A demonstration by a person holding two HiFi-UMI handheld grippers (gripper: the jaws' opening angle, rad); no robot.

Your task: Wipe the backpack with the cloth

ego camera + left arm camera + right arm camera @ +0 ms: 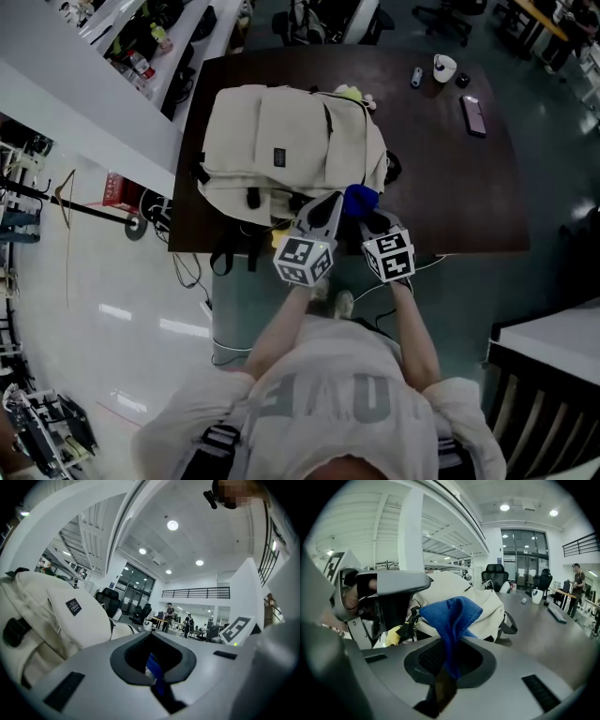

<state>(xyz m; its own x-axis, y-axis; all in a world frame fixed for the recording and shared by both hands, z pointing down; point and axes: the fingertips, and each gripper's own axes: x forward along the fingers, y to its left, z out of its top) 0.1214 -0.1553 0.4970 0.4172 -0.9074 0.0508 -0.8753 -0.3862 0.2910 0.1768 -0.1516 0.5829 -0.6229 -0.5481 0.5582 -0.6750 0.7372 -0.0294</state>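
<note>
A beige backpack (pixel 281 150) lies flat on the dark table (pixel 441 187), toward its front left; it also fills the left of the left gripper view (pixel 51 616). My right gripper (pixel 367 217) hovers at the backpack's near right corner, shut on a blue cloth (pixel 360 198) that stands up bunched out of the jaws (pixel 450 620). My left gripper (pixel 336 200) sits close beside it, jaws together, its tip against the cloth. A thin blue strip of cloth (pixel 154 670) runs into its jaw seam. The backpack (pixel 487 604) lies just beyond the cloth.
A white mug (pixel 444 67), a small dark item (pixel 415 77) and a phone (pixel 473 114) lie at the table's far right. Something yellow (pixel 349 92) peeks from behind the backpack's far edge. Office chairs stand beyond the table; a white desk (pixel 84 103) runs along the left.
</note>
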